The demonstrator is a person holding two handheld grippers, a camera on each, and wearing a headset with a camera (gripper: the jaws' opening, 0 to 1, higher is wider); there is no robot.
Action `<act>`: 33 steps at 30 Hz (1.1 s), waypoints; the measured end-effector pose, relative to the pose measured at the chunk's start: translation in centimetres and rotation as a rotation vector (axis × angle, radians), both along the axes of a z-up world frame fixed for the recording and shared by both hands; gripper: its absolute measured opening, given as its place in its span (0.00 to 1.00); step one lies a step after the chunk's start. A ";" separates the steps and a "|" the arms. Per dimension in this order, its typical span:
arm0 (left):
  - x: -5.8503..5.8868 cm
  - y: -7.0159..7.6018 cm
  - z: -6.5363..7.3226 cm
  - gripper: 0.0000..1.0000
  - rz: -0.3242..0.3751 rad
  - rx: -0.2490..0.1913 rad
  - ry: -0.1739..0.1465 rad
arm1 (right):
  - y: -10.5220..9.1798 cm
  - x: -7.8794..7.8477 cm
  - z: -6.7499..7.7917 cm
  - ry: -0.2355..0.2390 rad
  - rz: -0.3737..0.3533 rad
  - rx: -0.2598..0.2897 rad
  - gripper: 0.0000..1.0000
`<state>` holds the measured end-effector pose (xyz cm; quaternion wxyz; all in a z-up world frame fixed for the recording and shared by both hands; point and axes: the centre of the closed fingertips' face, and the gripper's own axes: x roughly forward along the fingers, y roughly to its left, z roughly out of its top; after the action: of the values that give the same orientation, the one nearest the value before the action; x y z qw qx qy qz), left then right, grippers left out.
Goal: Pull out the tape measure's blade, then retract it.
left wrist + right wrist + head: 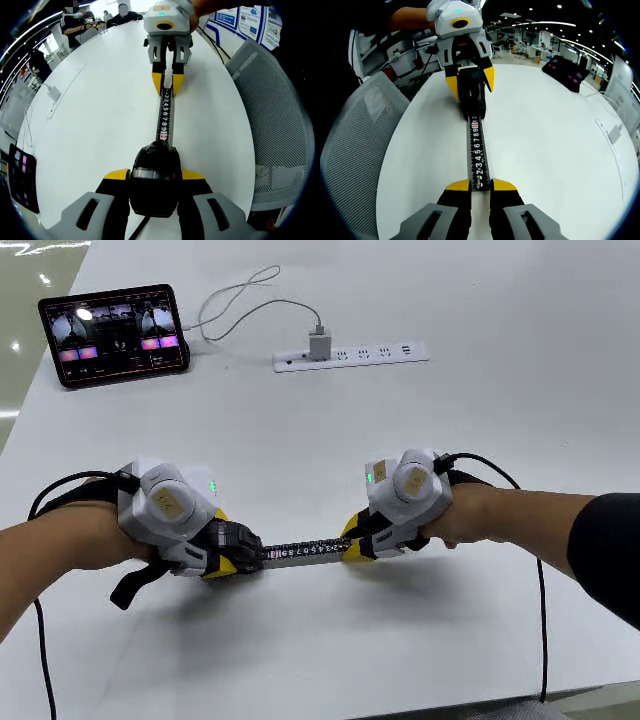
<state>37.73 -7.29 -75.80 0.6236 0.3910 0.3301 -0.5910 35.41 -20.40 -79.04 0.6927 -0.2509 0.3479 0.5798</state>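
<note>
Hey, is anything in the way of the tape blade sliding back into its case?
Nothing visible. The blade runs straight over the white table from the right hand-held gripper, shut on its tip, to the case clamped in the left hand-held gripper. The power strip and tablet lie well beyond it.

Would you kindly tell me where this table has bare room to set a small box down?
The widest bare patch of table lies between the power strip and the left gripper and right gripper. Another runs along the near edge, in front of the blade. Crowded: the far-left corner with tablet and cable, and the blade's line between the grippers.
</note>
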 end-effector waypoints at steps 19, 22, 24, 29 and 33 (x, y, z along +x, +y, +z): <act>0.0 0.0 0.0 0.31 0.007 -0.005 0.001 | -2.1 -0.2 -0.2 0.005 -0.013 -0.008 0.09; 0.0 0.0 0.0 0.31 0.009 -0.007 0.001 | -2.3 -0.2 -0.1 0.001 -0.012 -0.015 0.09; 0.0 0.0 0.0 0.31 0.009 -0.006 0.000 | -2.6 -0.1 -0.2 0.001 -0.017 -0.015 0.09; 0.0 0.0 0.0 0.31 0.010 -0.008 0.001 | -3.3 -0.3 -0.2 -0.002 -0.024 -0.017 0.09; 0.0 -0.1 0.0 0.31 0.008 -0.008 0.002 | -3.8 -0.3 -0.2 0.000 -0.031 -0.019 0.09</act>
<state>37.73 -7.34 -75.81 0.6273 0.3867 0.3299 -0.5900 35.08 -24.24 -79.28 0.6990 -0.2522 0.3573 0.5657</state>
